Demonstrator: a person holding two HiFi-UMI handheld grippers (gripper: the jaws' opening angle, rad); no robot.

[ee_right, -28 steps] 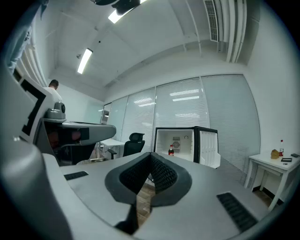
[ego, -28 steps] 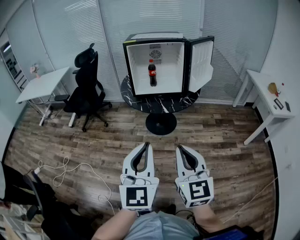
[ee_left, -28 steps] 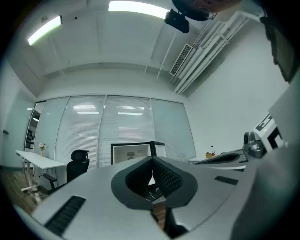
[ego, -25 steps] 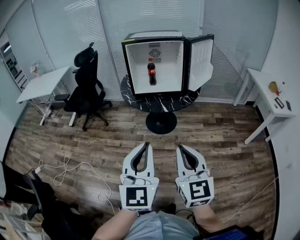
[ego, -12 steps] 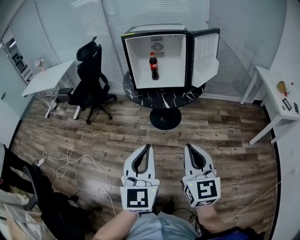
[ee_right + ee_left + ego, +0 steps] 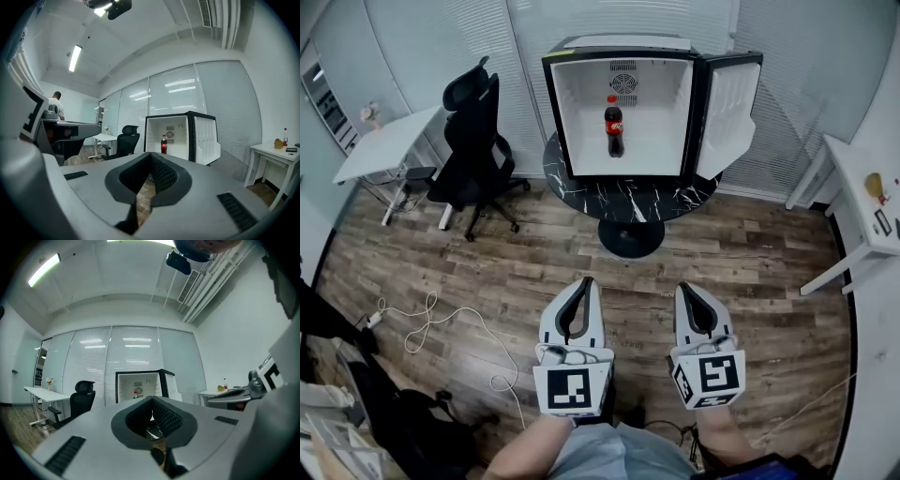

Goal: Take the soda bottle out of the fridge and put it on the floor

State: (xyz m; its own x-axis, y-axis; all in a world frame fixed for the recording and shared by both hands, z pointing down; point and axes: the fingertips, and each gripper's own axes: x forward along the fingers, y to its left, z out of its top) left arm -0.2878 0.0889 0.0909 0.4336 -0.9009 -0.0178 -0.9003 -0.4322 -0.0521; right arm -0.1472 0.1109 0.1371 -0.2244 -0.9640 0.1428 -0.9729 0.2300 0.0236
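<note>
Since the fridge [image 6: 581, 122] stands open on the round table [image 6: 628, 201] at top centre, you have a clear reach; your left gripper [image 6: 586, 281] and right gripper [image 6: 686, 288], at lower centre, are both clenched on nothing, well apart from the soda bottle [image 6: 614, 127] upright inside it.

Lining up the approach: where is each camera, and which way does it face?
Head view: on the person's head, facing steeply down across the floor to the open fridge on a round table; left gripper and right gripper show below.
Left gripper view: on the left gripper, facing the fridge along its shut jaws; right gripper at right.
Right gripper view: on the right gripper, facing fridge and soda bottle along its shut jaws; left gripper at left.
Shared: all three see the open fridge.
</note>
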